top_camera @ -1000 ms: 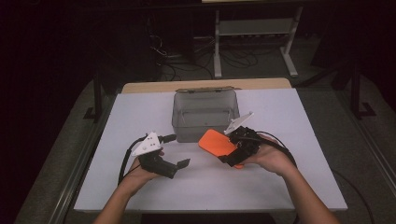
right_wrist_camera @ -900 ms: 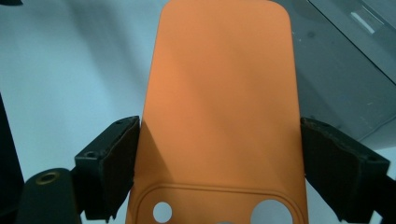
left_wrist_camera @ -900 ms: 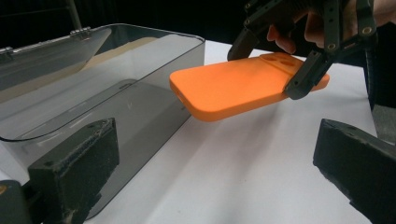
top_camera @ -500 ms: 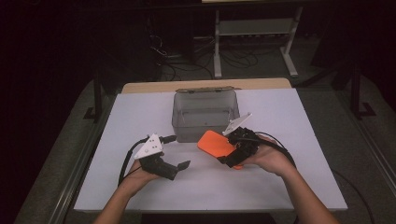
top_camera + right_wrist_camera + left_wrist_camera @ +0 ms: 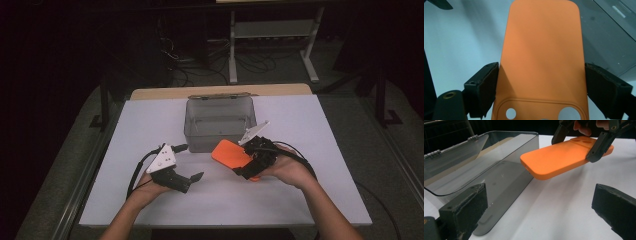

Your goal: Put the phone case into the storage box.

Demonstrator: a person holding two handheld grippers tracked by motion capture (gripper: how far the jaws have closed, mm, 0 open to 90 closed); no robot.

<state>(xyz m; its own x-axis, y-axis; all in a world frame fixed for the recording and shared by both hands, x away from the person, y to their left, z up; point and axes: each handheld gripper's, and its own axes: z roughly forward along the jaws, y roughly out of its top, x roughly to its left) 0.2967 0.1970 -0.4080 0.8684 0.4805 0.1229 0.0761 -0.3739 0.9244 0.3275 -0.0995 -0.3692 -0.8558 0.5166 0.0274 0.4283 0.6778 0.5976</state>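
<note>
Orange phone case point(image 5: 541, 50) clamped across right gripper point(image 5: 541, 87), beside clear box point(image 5: 220, 122)

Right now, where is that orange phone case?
The case is held in the right gripper, above the table just in front of the clear box.

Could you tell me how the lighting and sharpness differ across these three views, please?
High view: the table is bright, the room behind nearly black. Left gripper view: the orange case is crisp, the clear box shows soft reflections, and the near jaws are slightly soft. Right gripper view: the case is shaded toward the bottom.
</note>
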